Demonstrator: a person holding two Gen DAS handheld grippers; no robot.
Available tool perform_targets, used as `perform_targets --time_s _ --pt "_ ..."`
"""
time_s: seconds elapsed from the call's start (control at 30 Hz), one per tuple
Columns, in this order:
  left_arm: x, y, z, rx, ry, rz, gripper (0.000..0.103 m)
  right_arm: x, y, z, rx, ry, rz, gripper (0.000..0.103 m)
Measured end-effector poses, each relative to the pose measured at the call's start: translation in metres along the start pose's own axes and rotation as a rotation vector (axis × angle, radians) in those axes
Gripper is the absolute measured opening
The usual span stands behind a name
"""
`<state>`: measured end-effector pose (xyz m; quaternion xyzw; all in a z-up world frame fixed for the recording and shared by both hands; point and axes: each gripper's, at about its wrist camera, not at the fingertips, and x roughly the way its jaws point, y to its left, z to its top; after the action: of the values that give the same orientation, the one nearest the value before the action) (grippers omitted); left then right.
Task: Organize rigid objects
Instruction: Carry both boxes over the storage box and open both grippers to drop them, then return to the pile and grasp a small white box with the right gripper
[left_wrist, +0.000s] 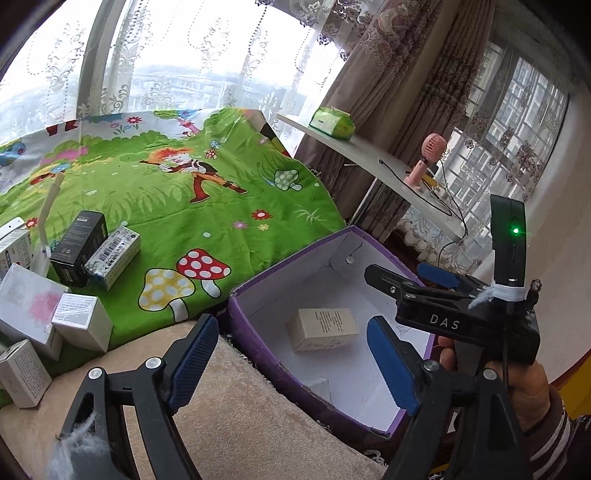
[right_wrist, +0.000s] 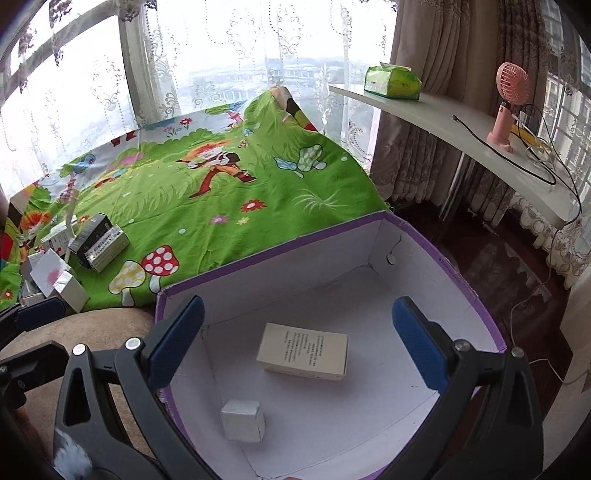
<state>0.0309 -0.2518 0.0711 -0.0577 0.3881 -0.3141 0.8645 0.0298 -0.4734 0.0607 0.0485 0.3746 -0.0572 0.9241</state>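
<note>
Hovering over the purple-walled cardboard box with a white inside (right_wrist: 436, 254), my right gripper (right_wrist: 310, 343) has its blue-padded jaws spread wide with nothing between them. On the box floor lies a flat cream carton with printed text (right_wrist: 303, 350), near the middle, and a small silver-white cube carton (right_wrist: 243, 421) sits apart from it toward the near wall.

My left gripper (left_wrist: 291, 365) hangs at the box's near left corner, jaws likewise apart and empty; in its view the cream carton (left_wrist: 323, 328) shows between the pads, lower down inside the purple box (left_wrist: 258, 343). The right gripper (left_wrist: 439, 280) reaches in from the right, above the box.

Left of the box, on the green cartoon-print cloth with mushrooms (left_wrist: 207, 206), waits a cluster of cartons: a black box (left_wrist: 79, 247) touching a white barcode-printed box (left_wrist: 114, 256), and several white ones (left_wrist: 79, 325) near the cloth's near left edge. The box rests on a beige carpeted ledge (left_wrist: 236, 413).
</note>
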Motion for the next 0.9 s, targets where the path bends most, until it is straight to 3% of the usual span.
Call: perform_targets --time_s 0.2,0.47,0.7,0.9 --pt "-0.018 0.021 -0.005 -0.040 -0.027 0.056 0.084 -0.009 0.022 0.000 -0.032 -0.028 0.100 0.102" --pt "-0.051 0.061 -0.022 -0.137 -0.101 0.181 0.084 -0.007 0.068 -0.011 -0.091 0.046 0.265 0.102" --pt "-0.086 0.114 -0.043 -0.326 -0.160 0.251 0.083 -0.005 0.101 -0.018 -0.159 0.080 0.342 0.102" --pt "-0.101 0.150 -0.063 -0.468 -0.169 0.268 0.072 -0.001 0.120 -0.023 -0.202 0.106 0.366 0.102"
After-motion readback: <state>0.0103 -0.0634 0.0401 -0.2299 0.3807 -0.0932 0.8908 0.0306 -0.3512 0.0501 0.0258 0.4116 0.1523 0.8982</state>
